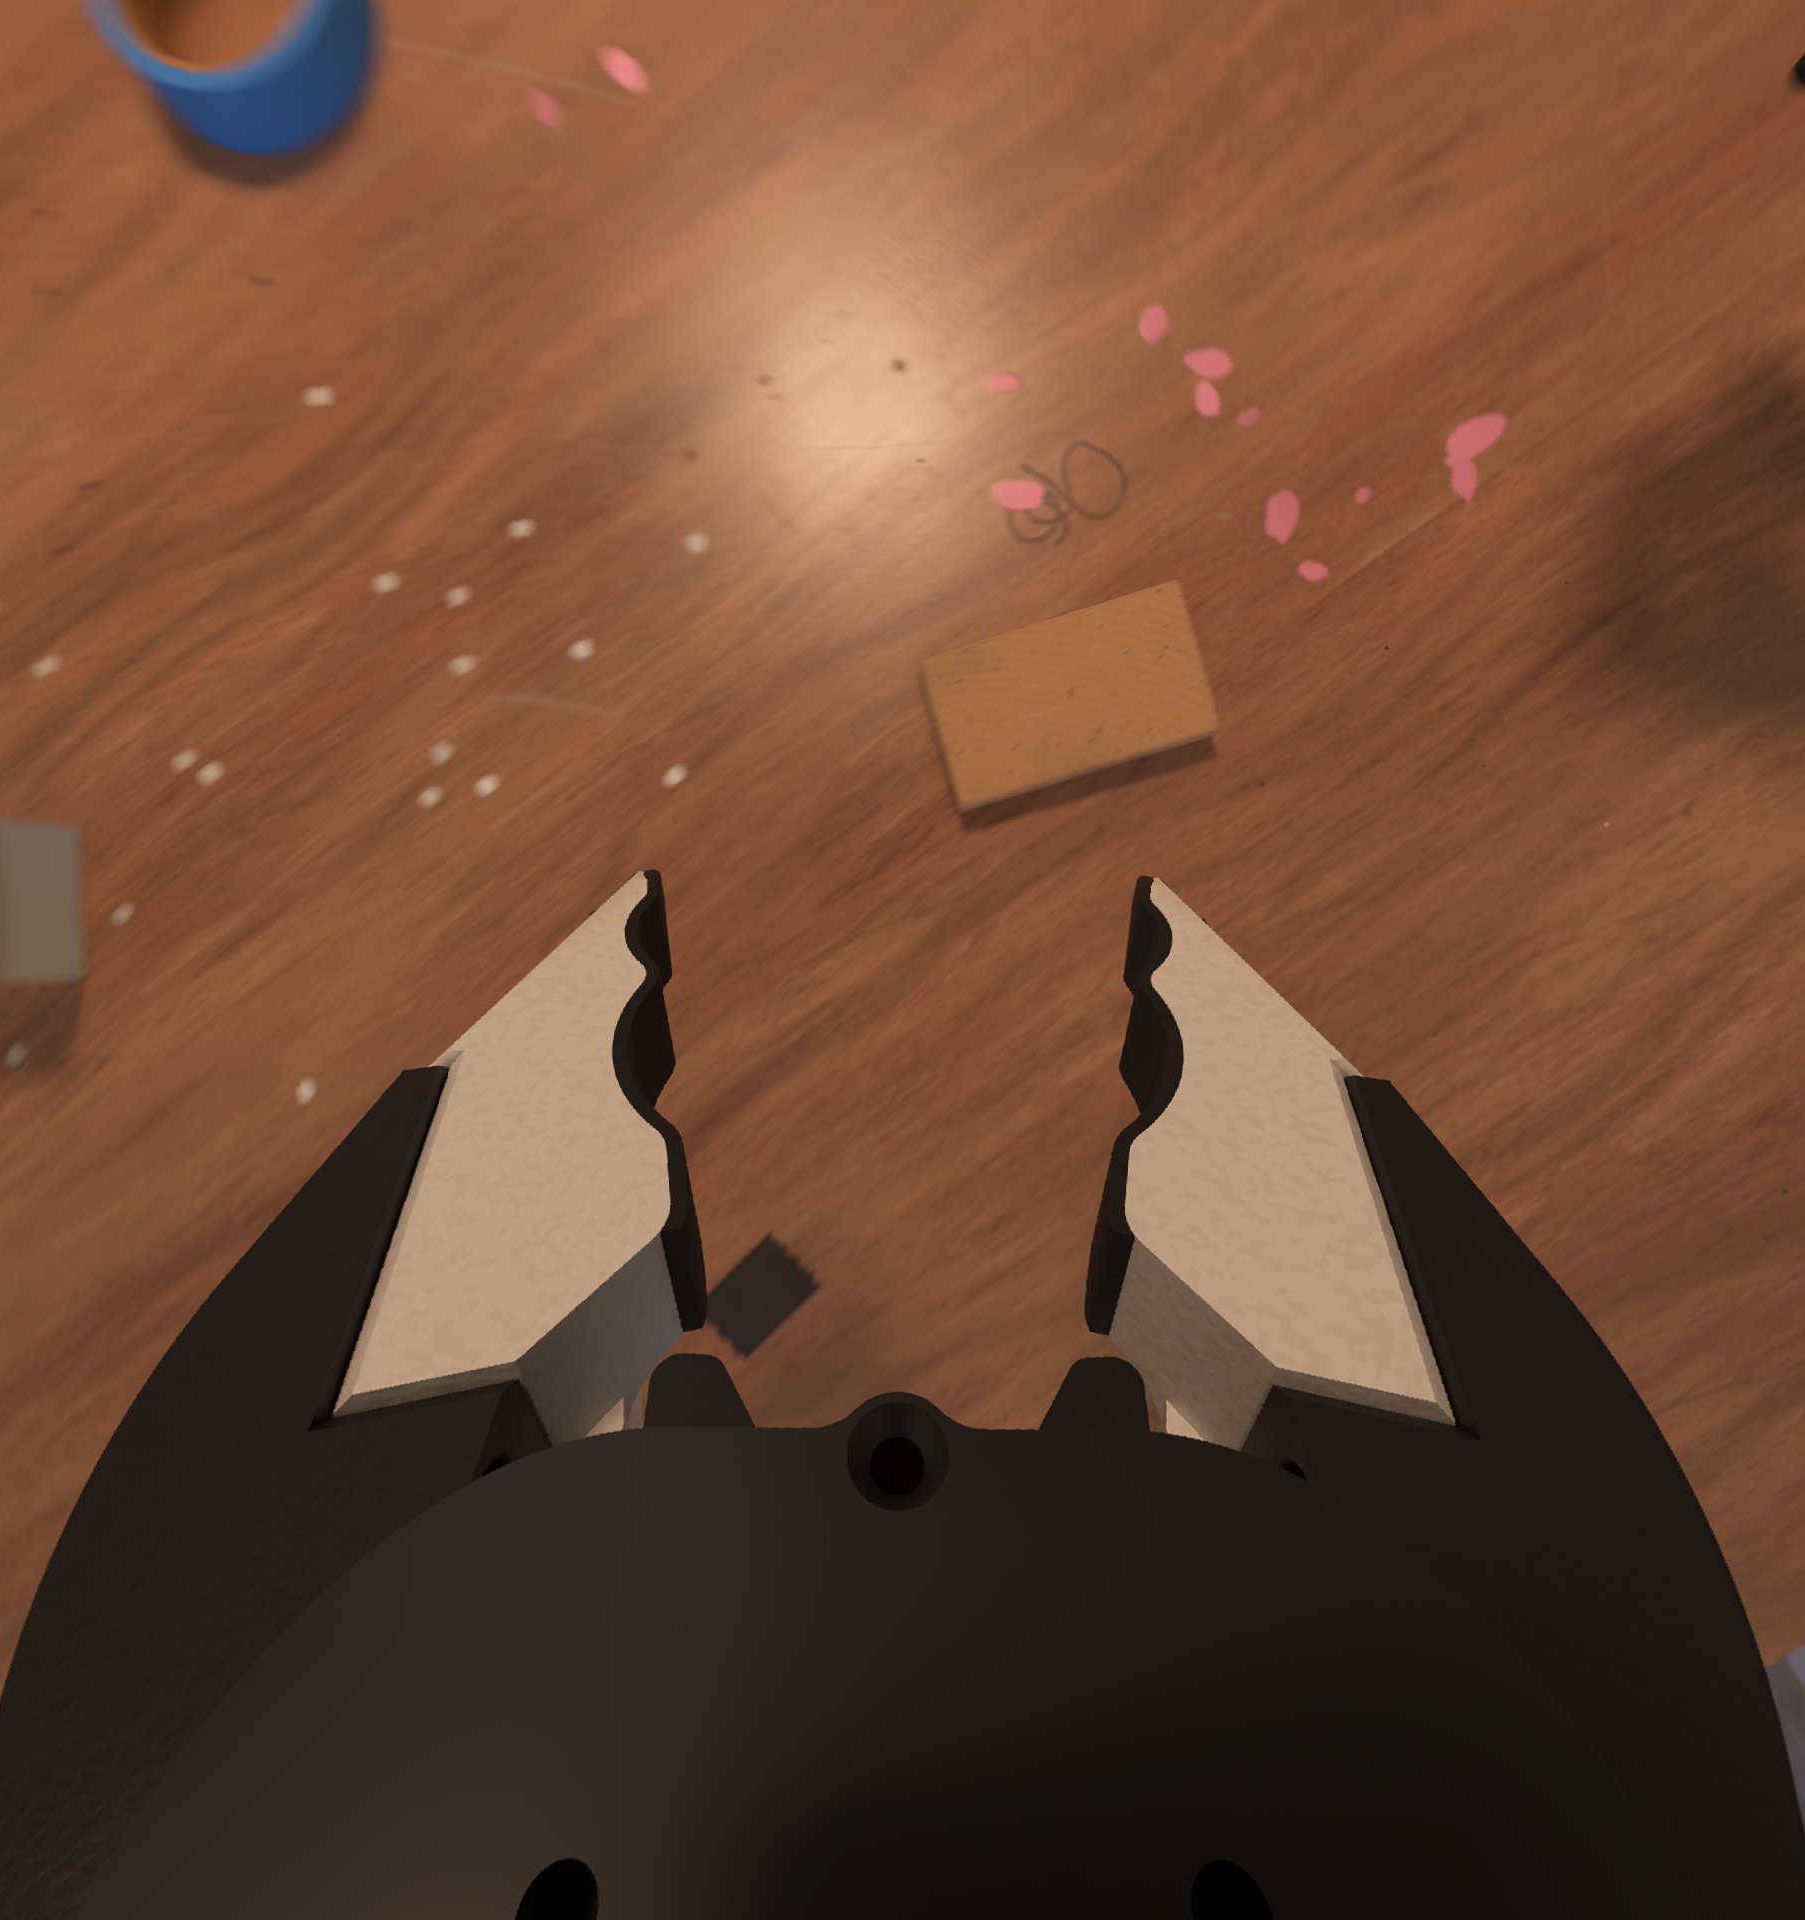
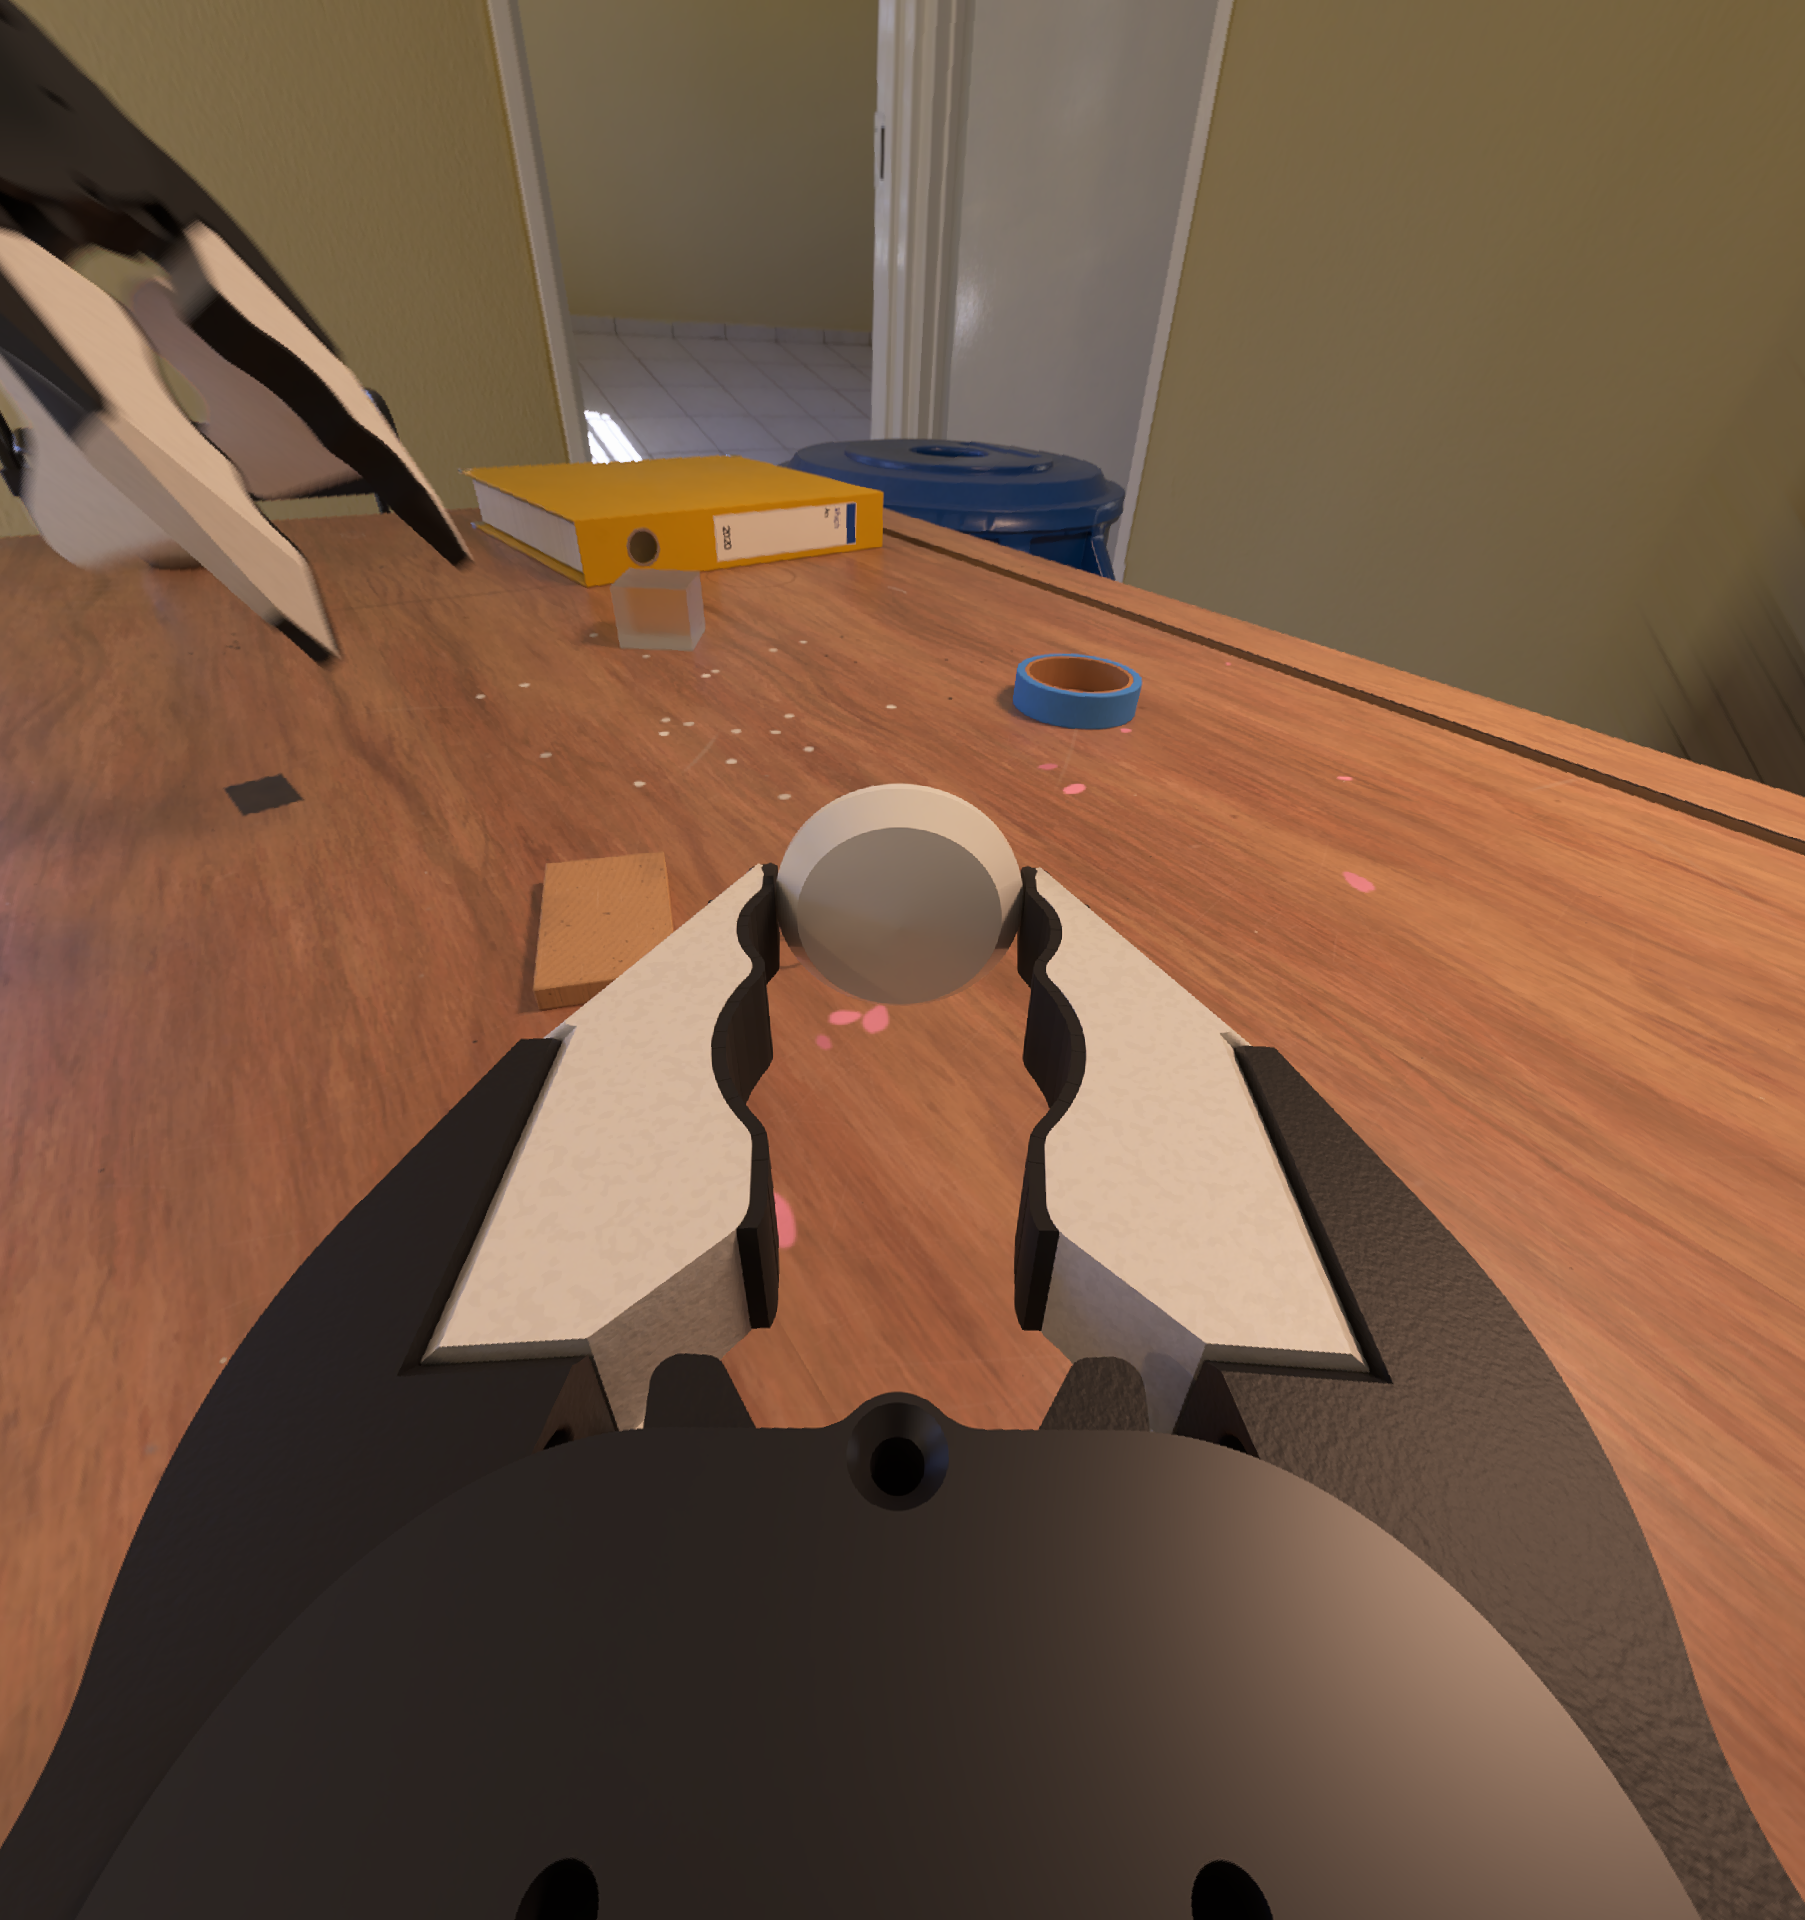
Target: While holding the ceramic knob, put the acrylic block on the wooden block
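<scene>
My right gripper [image 2: 896, 883] is shut on the white ceramic knob [image 2: 898, 894] and holds it above the table. The flat wooden block [image 2: 599, 925] lies on the table just left of it; it also shows in the left wrist view [image 1: 1069, 694], ahead and right of my left gripper [image 1: 896, 883]. My left gripper is open and empty, high above the table, and shows blurred at the upper left of the right wrist view [image 2: 389, 603]. The clear acrylic block [image 2: 657, 609] stands farther back in front of a binder; it also shows at the left edge of the left wrist view [image 1: 4, 899].
A blue tape roll [image 2: 1077, 690] lies at the right, also at the top left of the left wrist view [image 1: 243, 73]. A yellow binder [image 2: 669, 514] lies at the table's far edge, a blue bin [image 2: 965, 483] behind it. A small black patch [image 2: 264, 794] marks the wooden table [image 2: 1397, 1039].
</scene>
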Robot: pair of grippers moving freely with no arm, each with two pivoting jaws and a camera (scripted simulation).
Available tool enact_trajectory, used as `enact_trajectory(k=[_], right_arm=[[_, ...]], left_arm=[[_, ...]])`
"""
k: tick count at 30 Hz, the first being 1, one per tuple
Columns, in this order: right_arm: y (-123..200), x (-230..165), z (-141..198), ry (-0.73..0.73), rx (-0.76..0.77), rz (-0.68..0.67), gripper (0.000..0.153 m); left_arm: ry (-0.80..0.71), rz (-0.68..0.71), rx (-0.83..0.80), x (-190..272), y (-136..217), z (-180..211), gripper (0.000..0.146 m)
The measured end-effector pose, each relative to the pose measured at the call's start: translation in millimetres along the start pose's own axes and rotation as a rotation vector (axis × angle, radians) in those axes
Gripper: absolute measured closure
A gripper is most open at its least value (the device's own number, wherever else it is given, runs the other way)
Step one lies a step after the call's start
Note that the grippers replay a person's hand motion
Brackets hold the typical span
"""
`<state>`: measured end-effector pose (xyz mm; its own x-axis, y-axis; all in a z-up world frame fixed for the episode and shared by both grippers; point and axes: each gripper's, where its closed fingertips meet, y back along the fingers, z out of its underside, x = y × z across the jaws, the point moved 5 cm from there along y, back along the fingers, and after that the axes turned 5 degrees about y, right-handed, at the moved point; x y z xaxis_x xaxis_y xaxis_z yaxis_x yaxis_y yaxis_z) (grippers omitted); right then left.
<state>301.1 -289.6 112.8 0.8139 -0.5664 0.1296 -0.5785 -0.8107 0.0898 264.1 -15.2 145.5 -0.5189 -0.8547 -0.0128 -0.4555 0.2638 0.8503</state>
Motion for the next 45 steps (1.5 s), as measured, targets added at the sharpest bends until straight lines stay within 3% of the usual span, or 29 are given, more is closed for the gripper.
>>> enact_trajectory(k=[4,8,11,19,23,29,34,45], right_arm=[[-3,-3,1,0.024,-0.033,-0.011,0.107],[-5,-6,2,0.056,-0.049,-0.009,0.107],[-6,-7,2,0.068,-0.051,-0.002,0.107],[-9,-5,3,0.054,-0.064,-0.004,0.107],[-9,-5,3,0.046,-0.062,-0.009,0.107],[-8,-3,3,0.029,-0.052,-0.016,0.107],[-7,-3,2,0.023,-0.041,-0.022,0.107],[-7,-3,2,0.027,-0.041,-0.024,0.107]], left_arm=[[0.106,-0.119,0.129,-53,54,44,0.056],[0.249,-0.223,0.172,-131,72,61,0.054],[0.183,-0.233,0.211,-181,55,47,0.053],[-0.012,-0.279,-0.005,-275,-32,17,0.048],[-0.129,-0.278,-0.083,-300,-51,4,0.047],[-0.093,-0.127,-0.092,-304,-57,-1,0.048],[-0.127,-0.212,-0.164,-296,-54,15,0.06],[-0.046,-0.203,-0.228,-302,-85,19,0.074]])
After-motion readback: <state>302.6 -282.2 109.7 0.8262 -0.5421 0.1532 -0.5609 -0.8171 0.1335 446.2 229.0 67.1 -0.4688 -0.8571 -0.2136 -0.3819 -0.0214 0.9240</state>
